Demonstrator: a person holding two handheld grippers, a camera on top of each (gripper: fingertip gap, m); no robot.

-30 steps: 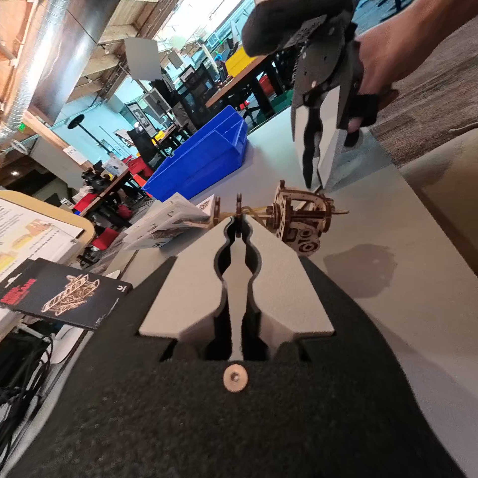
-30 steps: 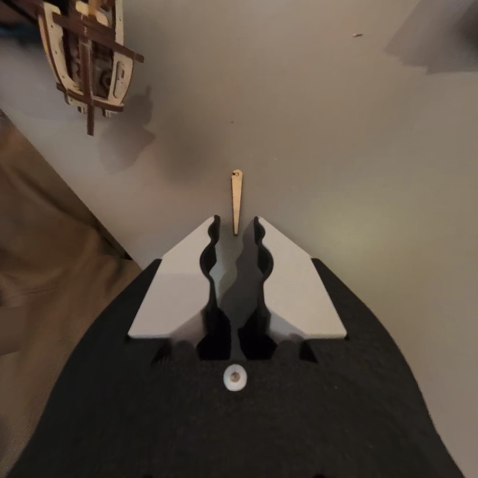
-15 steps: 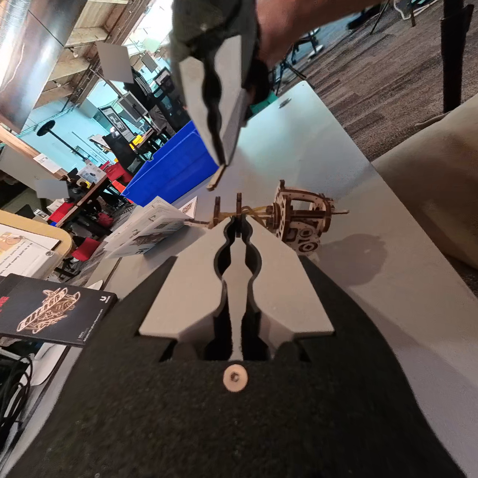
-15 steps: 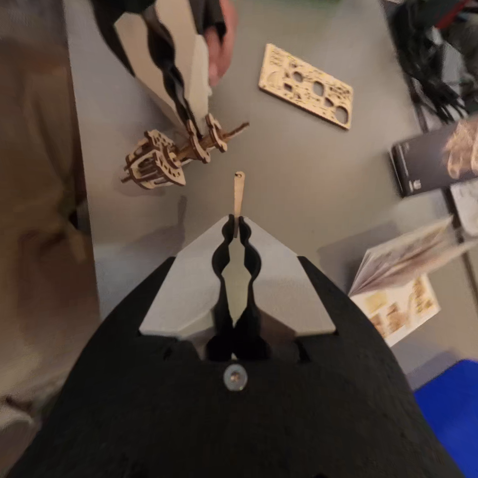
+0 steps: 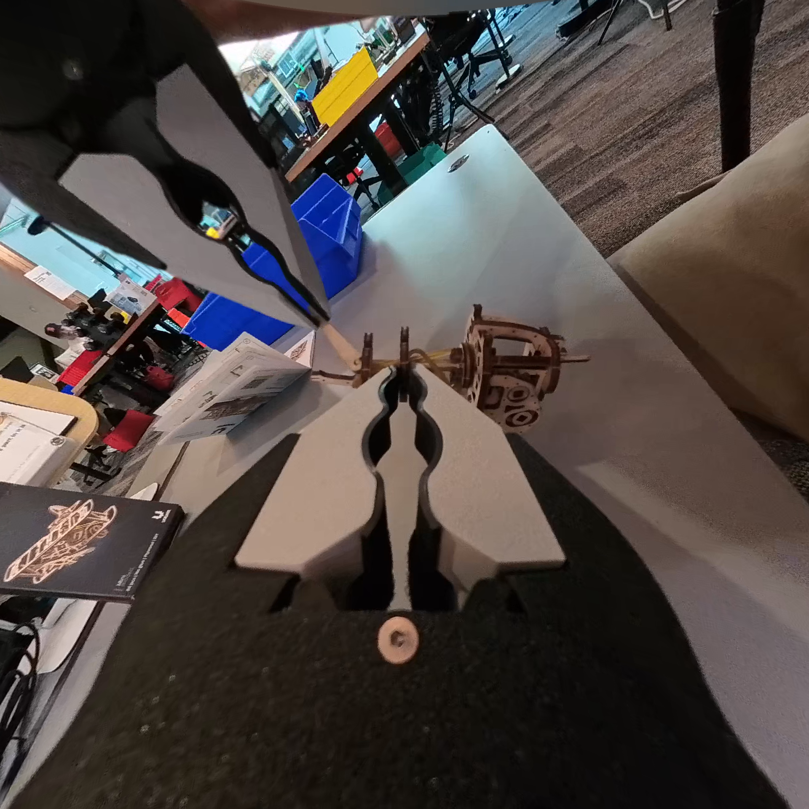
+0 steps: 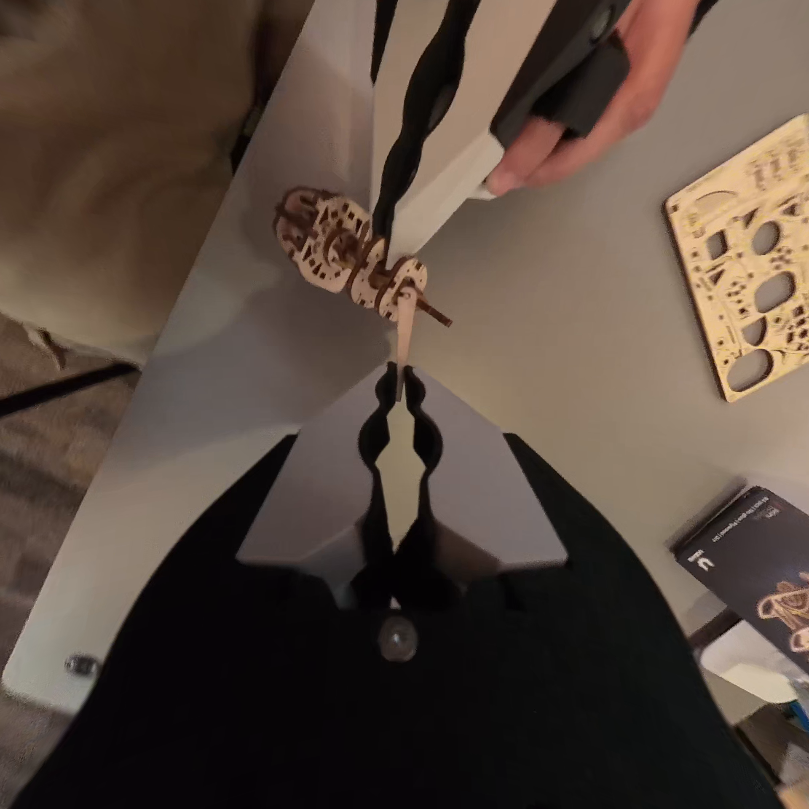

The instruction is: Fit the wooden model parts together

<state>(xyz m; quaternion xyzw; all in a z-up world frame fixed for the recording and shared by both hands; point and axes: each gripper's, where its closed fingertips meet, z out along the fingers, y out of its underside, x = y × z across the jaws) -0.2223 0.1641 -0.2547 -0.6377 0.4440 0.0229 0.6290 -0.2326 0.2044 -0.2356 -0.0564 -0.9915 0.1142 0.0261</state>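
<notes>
Above the tabletop [image 5: 503, 227], the right gripper [image 6: 397, 375] has brought its pinched sliver [image 6: 405, 328] against the wooden model [image 5: 503, 376], itself clamped by the left gripper [image 5: 402, 377]; insertion looks imminent.

The black box [image 6: 761, 582] is cut off at 4 o'clock; the parts sheet [image 6: 744, 262] runs off at 3 o'clock.

Grey table [image 6: 569, 306] with punched sheet [image 6: 740, 258], box [image 6: 753, 564], booklet [image 5: 236, 394].
</notes>
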